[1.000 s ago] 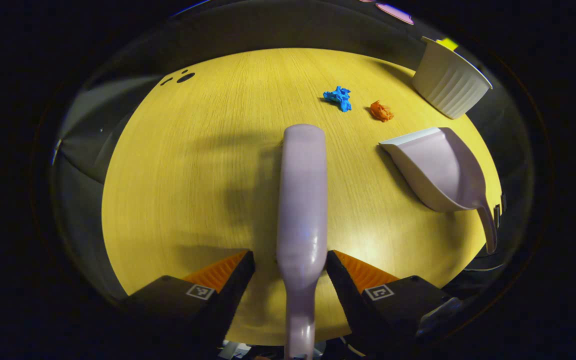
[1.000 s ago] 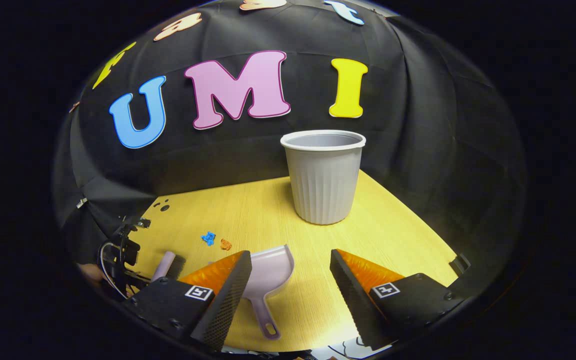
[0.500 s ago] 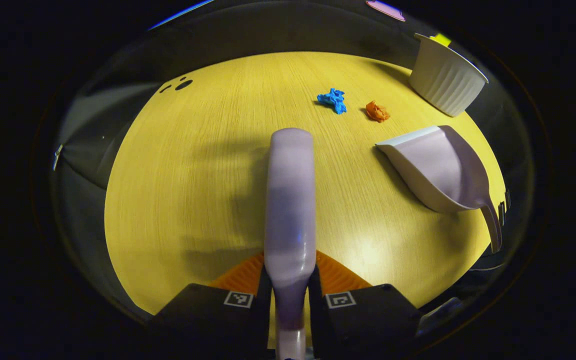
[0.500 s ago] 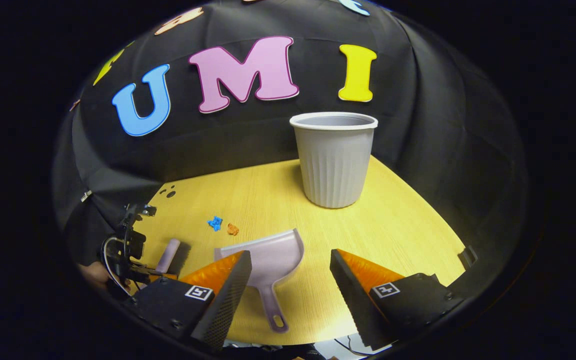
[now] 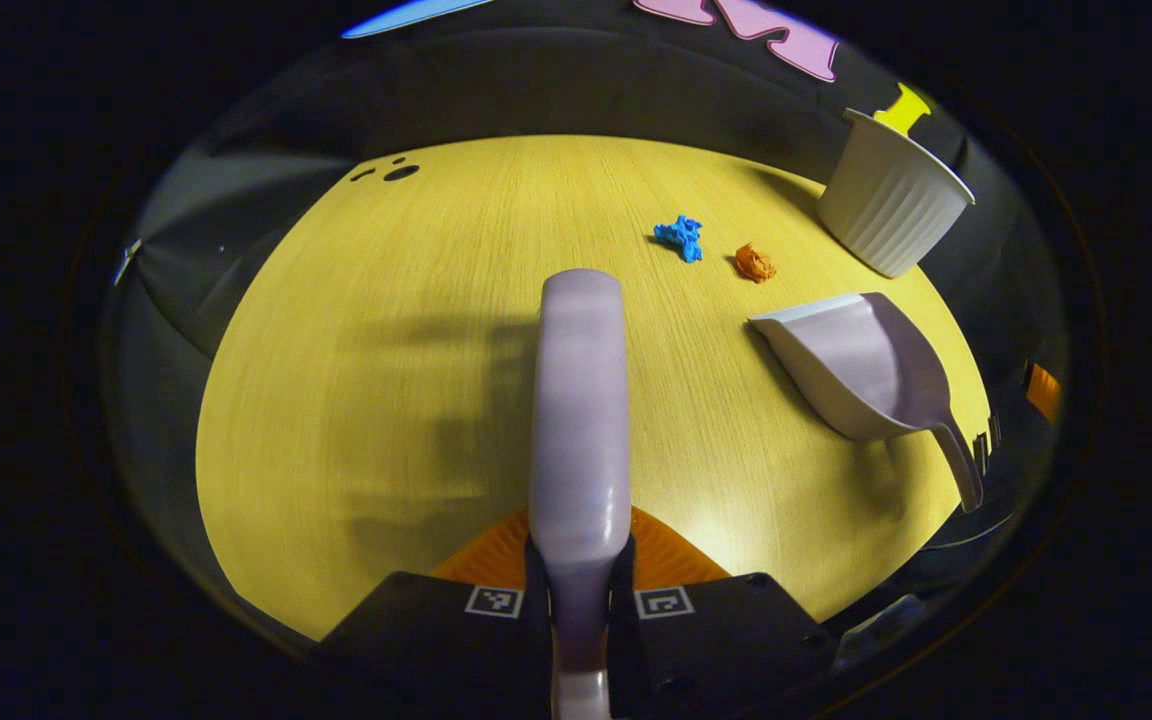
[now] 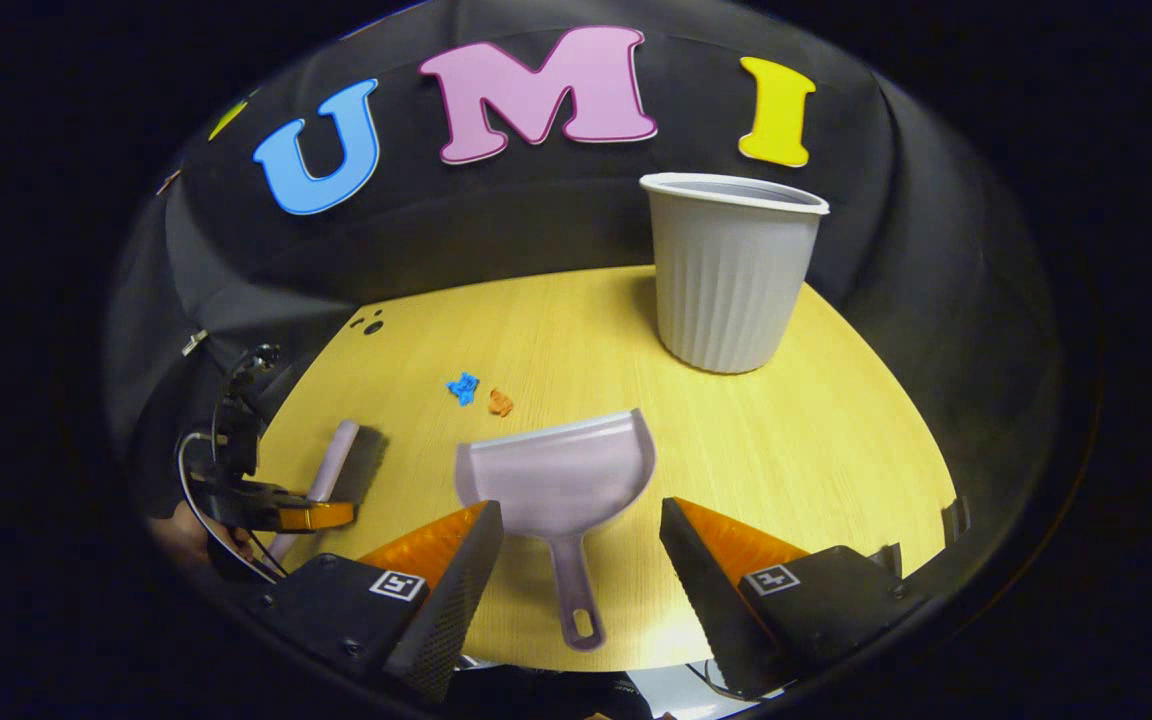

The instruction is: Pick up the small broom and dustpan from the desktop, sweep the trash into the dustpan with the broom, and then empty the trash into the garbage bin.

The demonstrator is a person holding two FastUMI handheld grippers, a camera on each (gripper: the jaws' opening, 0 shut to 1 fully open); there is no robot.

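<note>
bare desktop [image 6: 836,440] lies open around the dustpan [image 6: 556,480], with the bin [image 6: 731,270] standing well behind it.

You're in a staged recording booth: black cloth wall [image 6: 496,230] across the upper frame behind a bare wooden desktop [image 6: 836,430].

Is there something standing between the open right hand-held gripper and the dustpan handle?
Nothing visible. The dustpan lies on the bare table, its handle pointing into the gap of the open right hand-held gripper.
</note>
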